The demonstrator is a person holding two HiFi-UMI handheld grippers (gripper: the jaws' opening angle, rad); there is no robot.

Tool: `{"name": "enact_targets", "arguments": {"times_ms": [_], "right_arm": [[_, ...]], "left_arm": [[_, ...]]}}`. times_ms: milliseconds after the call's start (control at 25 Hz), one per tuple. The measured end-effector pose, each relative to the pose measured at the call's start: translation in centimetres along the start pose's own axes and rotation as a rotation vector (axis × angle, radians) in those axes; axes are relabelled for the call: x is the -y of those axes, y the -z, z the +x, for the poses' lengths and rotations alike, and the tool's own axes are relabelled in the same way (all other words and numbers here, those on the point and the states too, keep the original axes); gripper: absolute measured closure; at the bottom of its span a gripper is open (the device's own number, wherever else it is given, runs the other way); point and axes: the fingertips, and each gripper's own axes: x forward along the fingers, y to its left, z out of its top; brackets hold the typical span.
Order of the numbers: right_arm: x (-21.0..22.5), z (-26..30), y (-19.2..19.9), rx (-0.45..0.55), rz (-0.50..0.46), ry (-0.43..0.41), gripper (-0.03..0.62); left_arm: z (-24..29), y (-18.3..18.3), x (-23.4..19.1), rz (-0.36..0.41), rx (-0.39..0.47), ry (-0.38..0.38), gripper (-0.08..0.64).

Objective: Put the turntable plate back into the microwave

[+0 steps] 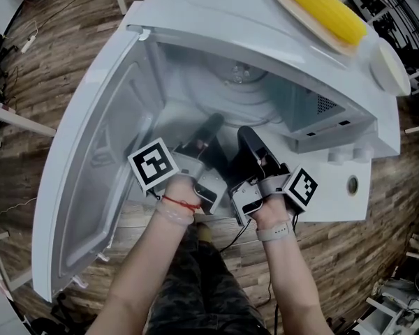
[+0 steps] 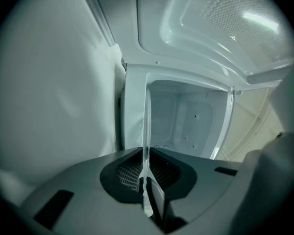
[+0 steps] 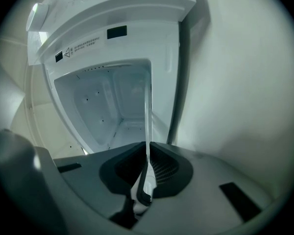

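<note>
Right, in the head view I see the white microwave (image 1: 335, 160) standing on a wood-plank floor (image 1: 63, 40), its door (image 1: 91, 166) swung open to the left. The left gripper (image 1: 212, 125) and right gripper (image 1: 246, 137) sit side by side, both reaching into the oven's mouth. On the far right of the microwave's top lies a yellow corn cob (image 1: 321, 5) on a pale flat dish (image 1: 285, 1).

In the left gripper view, my jaws are clamped on the thin clear glass turntable plate (image 2: 147, 126). I see it edge-on, rising ahead towards the white cavity (image 2: 186, 126).

In the right gripper view, those jaws pinch the same plate (image 3: 148, 116) by its rim, edge-on, in front of the open cavity (image 3: 103, 106).
</note>
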Motion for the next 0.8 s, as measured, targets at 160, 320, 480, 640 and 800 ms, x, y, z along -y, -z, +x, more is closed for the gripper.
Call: {"name": "enact_targets", "arguments": {"times_ms": [160, 320, 480, 640, 800], "right_arm": [[0.0, 0.1, 0.0, 0.009, 0.016, -0.013, 0.551], [0.1, 0.2, -0.1, 0.023, 0.032, -0.021, 0.551], [0.1, 0.3, -0.1, 0.037, 0.048, -0.032, 0.55], [0.1, 0.3, -0.1, 0.047, 0.063, -0.042, 0.549], [0.2, 0.3, -0.1, 0.04, 0.046, -0.041, 0.55]], "left_arm": [[-0.3, -0.3, 0.1, 0.01, 0.02, 0.0, 0.526], [-0.9, -0.5, 0.2, 0.017, 0.036, -0.001, 0.528], [-1.4, -0.7, 0.2, 0.027, 0.053, -0.003, 0.528], [-1.7, -1.0, 0.2, 0.02, 0.075, -0.009, 0.528], [-2.2, -1.0, -0.1, 0.015, 0.085, -0.018, 0.528]]}}
